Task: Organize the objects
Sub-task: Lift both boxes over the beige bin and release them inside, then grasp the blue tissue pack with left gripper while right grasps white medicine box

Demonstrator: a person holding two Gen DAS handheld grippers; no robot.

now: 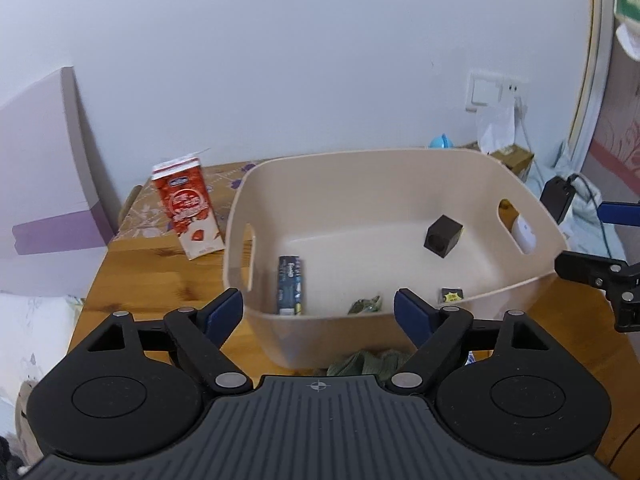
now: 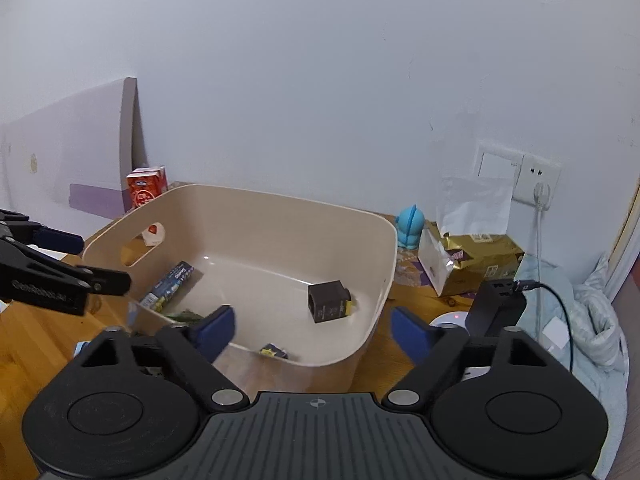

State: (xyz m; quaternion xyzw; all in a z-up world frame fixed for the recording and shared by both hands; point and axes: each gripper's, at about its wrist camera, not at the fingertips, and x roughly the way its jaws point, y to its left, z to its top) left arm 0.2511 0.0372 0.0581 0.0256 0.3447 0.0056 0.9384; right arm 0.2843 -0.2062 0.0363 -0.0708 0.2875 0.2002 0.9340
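A beige plastic bin (image 1: pixel 400 160) (image 2: pixel 380 232) stands on the wooden table. In it lie a black cube box (image 1: pixel 442 236) (image 2: pixel 330 302), a dark blue packet (image 1: pixel 290 284) (image 2: pixel 168 286), a green wrapped item (image 1: pixel 366 304) and a small black-yellow packet (image 1: pixel 452 295) (image 2: pixel 274 351). A red milk carton (image 1: pixel 188 208) (image 2: pixel 146 190) stands left of the bin. More green wrappers (image 1: pixel 364 364) lie in front of the bin. My left gripper (image 1: pixel 318 314) is open and empty at the bin's near wall. My right gripper (image 2: pixel 312 334) is open and empty over the bin's near right corner.
A blue toy figure (image 2: pixel 410 228), a gold snack bag (image 2: pixel 472 264) and a black charger (image 2: pixel 496 308) with a cable sit right of the bin. A white-purple board (image 1: pixel 44 160) leans on the wall at left. Bedding (image 2: pixel 580 312) lies at far right.
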